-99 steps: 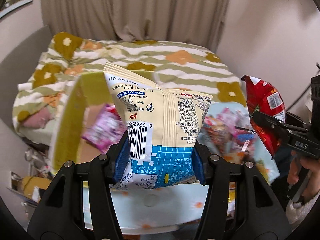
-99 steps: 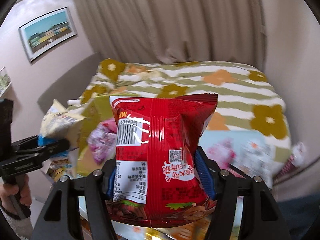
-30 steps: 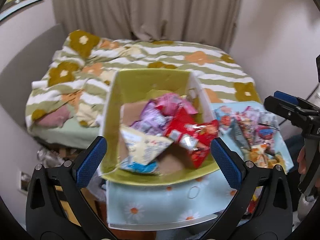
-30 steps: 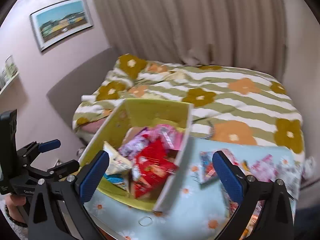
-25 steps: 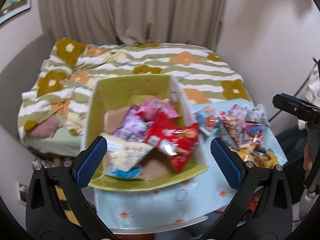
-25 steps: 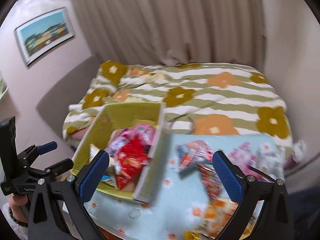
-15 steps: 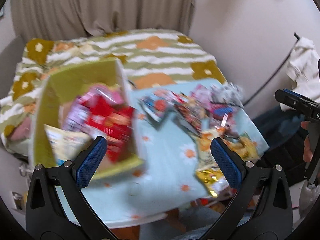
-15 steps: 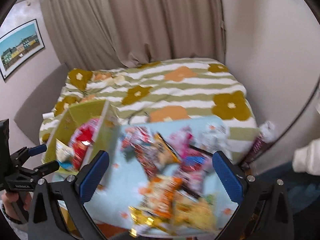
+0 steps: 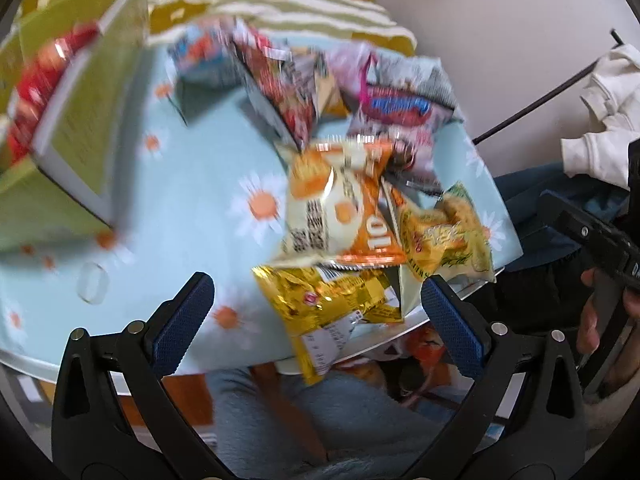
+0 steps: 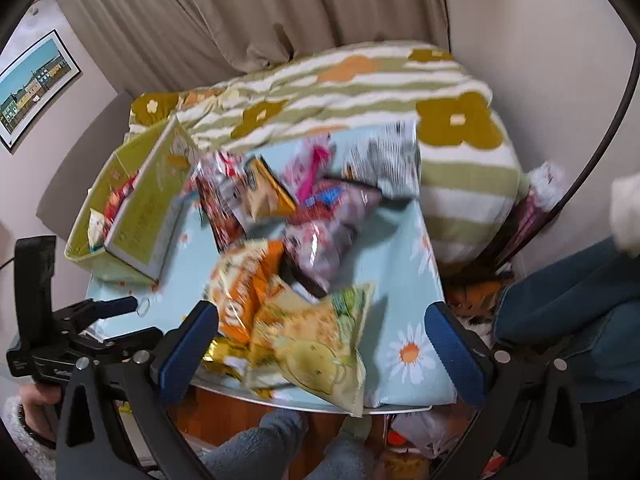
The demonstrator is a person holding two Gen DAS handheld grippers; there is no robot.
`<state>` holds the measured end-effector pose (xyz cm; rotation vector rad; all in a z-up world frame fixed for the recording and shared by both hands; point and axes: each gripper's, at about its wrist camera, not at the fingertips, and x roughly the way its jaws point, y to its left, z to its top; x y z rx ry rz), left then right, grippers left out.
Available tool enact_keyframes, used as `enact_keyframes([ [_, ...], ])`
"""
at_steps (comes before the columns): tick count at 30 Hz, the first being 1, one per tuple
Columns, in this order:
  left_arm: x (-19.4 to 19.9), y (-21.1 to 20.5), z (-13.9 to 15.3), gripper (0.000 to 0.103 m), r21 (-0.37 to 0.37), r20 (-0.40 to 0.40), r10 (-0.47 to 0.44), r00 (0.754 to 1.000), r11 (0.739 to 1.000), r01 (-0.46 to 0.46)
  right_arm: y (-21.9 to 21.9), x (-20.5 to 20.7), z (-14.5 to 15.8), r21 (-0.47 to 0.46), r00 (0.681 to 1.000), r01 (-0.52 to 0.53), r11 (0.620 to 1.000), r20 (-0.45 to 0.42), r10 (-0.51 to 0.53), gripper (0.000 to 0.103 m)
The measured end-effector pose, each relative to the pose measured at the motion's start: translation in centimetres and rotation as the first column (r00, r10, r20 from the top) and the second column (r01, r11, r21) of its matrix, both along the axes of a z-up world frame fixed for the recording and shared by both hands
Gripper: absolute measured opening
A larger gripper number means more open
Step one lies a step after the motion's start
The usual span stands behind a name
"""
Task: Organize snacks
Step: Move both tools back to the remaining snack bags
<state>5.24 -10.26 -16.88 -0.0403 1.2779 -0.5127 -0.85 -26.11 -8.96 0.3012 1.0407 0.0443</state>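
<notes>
Several snack bags lie in a pile on the light blue daisy tablecloth (image 9: 192,184). My left gripper (image 9: 320,320) is open and empty, above a gold bag (image 9: 328,304) at the table's front edge. An orange and white bag (image 9: 340,208) lies just beyond it. My right gripper (image 10: 324,344) is open and empty, above a pale yellow-green bag (image 10: 316,344). The orange bag (image 10: 248,284) sits to its left. The green box (image 10: 140,208) at the left holds a red bag (image 9: 36,84) and others. The left gripper also shows in the right wrist view (image 10: 120,308).
A bed with a green striped flower blanket (image 10: 360,84) stands behind the table. Curtains (image 10: 260,8) hang at the back. The person's legs (image 9: 320,420) are under the table's front edge. A white garment (image 9: 604,120) hangs at the right.
Both grippers let go of their bags, which now lie in the green box. Both have swung right from the box and lower over the snack pile.
</notes>
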Motion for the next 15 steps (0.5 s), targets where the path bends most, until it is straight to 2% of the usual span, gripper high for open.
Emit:
enact_keyframes([
  [7, -0.3, -1.0, -4.1, 0.102, -0.039, -0.085, 0.047, 0.995, 0.998, -0.051, -0.2, -0.2, -4.0, 0.066, 0.998, -0.030, 0.997, -0.050, 0.033, 0.103],
  [11, -0.2, -1.4, -5.9, 0.092, -0.051, -0.118, 0.059, 0.991, 0.997, -0.065, -0.1, 0.2, -5.7, 0.099, 0.997, -0.040, 0.994, -0.068, 0.047, 0.103],
  [15, -0.2, -1.4, -6.7, 0.084, -0.096, -0.149, 0.074, 0.986, 0.991, -0.089, 0.3, 0.6, -7.0, 0.126, 0.994, -0.052, 0.991, -0.086, 0.063, 0.103],
])
